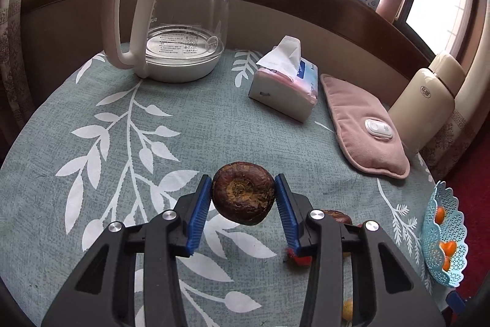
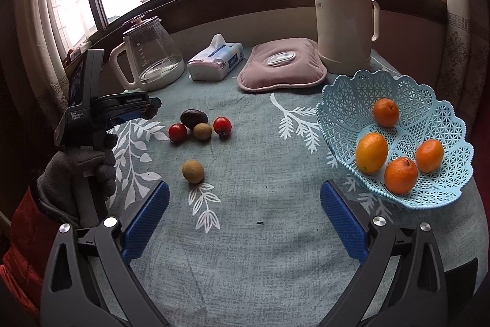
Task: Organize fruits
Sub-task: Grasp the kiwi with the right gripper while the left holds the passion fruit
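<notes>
Fruits: dark brown fruit [image 1: 243,192] pinched in left hand-held gripper [image 1: 244,192], lifted off tabletop [image 1: 159,124]; right hand-held gripper [image 2: 245,216] spread, empty; oranges in blue basket [image 2: 346,100].

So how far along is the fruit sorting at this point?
Partly done. Done: four orange fruits lie in the blue basket. In hand: the left gripper has its jaws shut on a dark brown fruit, lifted off the table. Left: two red fruits, two yellow-green ones and another dark one remain on the tablecloth. The right gripper is open and empty.
</notes>
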`<state>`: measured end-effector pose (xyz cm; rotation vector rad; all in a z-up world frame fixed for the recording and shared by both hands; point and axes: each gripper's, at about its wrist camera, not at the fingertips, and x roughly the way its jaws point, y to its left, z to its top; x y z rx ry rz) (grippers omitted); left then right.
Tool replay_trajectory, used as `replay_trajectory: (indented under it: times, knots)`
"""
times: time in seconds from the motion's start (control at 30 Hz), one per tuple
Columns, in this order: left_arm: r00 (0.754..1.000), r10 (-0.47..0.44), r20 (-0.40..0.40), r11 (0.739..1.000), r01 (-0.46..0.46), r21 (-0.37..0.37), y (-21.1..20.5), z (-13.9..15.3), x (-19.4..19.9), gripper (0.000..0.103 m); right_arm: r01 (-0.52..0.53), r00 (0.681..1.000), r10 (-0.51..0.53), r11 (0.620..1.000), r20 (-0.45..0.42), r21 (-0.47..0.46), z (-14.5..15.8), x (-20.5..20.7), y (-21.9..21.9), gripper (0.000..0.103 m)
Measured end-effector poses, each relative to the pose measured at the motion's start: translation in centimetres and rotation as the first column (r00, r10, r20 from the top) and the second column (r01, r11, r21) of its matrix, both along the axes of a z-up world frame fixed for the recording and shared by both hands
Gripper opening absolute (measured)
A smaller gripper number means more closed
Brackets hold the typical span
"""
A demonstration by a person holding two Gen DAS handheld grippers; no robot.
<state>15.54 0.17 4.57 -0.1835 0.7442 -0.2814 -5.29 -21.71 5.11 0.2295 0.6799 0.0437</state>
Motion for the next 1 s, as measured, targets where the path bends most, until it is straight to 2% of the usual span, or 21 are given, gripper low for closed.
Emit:
replay_trajectory:
  times: [0.2, 0.4, 0.7, 0.77, 1.0]
  knots:
    - [0.997, 0.049, 0.058, 0.998, -0.048, -0.033, 1.5, 1.8, -1.5, 0.043, -0.064, 0.997, 0.063, 0.998, -0.036, -0.027, -0.5, 2.1, 2.3, 0.099]
    - [0.993, 0.078, 0.089, 0.996, -0.074, -0.051, 2.6, 2.4, -2.0, 0.043, -0.086, 0.992, 0.086, 0.996, -0.097, -0.003, -1.5, 4.7, 3.5, 0.083]
    - [0.995, 0.086, 0.049, 0.992, -0.08, -0.1, 3.8, 1.6, -1.6, 0.043, -0.118, 0.982, 0.111, 0.992, -0.151, -0.038, -2.8, 7.4, 5.7, 0.066]
    - [0.995, 0.088, 0.049, 0.991, -0.082, -0.102, 3.9, 1.6, -1.6, 0.043, -0.121, 0.979, 0.113, 0.992, -0.167, -0.035, -3.2, 8.0, 5.8, 0.057]
    - [0.995, 0.08, 0.052, 0.992, -0.074, -0.102, 3.7, 1.4, -1.7, 0.043, -0.129, 0.974, 0.117, 0.99, -0.194, -0.049, -4.1, 9.1, 6.2, 0.046]
